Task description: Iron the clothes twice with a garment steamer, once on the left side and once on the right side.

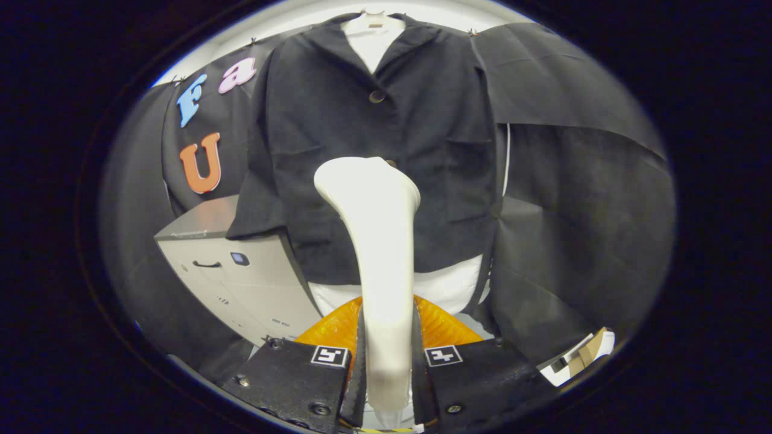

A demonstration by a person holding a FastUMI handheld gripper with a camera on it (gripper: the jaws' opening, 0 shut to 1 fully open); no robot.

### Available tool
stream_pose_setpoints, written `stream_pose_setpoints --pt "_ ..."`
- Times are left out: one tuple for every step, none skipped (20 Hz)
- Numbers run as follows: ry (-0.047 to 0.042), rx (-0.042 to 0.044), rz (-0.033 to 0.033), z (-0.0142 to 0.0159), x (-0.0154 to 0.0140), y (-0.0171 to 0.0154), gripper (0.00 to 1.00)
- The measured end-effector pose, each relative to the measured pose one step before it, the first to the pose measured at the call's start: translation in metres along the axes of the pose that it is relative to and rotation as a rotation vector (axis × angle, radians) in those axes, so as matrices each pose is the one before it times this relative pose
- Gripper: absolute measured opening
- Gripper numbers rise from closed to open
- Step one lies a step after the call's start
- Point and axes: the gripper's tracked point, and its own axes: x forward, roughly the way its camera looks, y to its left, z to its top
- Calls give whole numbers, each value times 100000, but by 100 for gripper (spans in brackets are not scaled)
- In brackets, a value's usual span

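Gripper view: the gripper (386,361) is clamping the garment steamer (377,241) by its handle, holding it upright, its head facing the dark jacket (338,150) hanging straight ahead on the hanger (373,13).

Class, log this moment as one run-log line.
gripper: shut on steamer | steamer head: raised before dark jacket front, contact unclear | jacket: hanging, buttoned | cabinet: beside jacket

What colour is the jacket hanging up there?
The jacket is black, plain with no pattern; the gripper view shows it, beyond the steamer clamped in the gripper.
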Motion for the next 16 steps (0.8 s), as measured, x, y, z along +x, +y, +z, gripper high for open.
stream_pose_setpoints --pt "-1614 1241 -616 744 -764 -1022 33" --pt "-1689 918 -677 957 -678 -1071 33" --pt "-1646 428 -702 932 -553 -1046 33" --pt "-1605 525 -573 1089 -390 -980 33" --pt "-1711 798 -522 1234 -358 -917 33" --pt "-1740 717 -551 1141 -201 -803 33" --pt "-1273 497 -552 1160 20 -634 33" --pt "-1236 980 -172 1279 199 -533 33" --pt "-1277 1009 -142 1271 168 -529 33" --pt "-1347 589 -227 1337 363 -422 33" --pt "-1436 606 133 1425 397 -313 33" --pt "-1423 709 389 1449 445 -204 33" --pt "-1632 294 389 1338 484 70 33" --pt "-1872 45 546 1503 420 71 33" --pt "-1491 -399 301 1227 712 30 33" --pt "-1112 -1 371 1248 641 75 33"
